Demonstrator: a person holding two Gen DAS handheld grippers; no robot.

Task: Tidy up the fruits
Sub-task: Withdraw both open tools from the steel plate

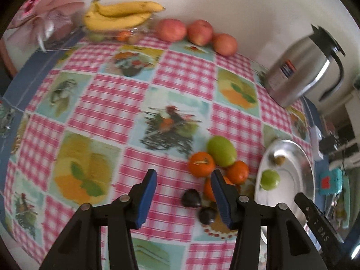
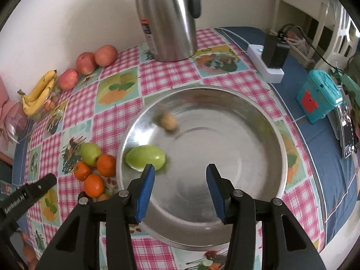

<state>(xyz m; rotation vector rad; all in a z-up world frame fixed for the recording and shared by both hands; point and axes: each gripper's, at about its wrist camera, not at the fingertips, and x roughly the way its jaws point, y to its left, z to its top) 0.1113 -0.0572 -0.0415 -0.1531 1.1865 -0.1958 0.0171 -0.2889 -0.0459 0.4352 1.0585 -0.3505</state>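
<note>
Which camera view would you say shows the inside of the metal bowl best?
The right wrist view: the metal bowl fills the frame, showing one green fruit and a small brown one. The left wrist view catches it obliquely at the edge.

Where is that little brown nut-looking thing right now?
In the right wrist view the small brown fruit lies inside the metal bowl, near its upper-left wall, just above the green fruit that also sits in the bowl.
</note>
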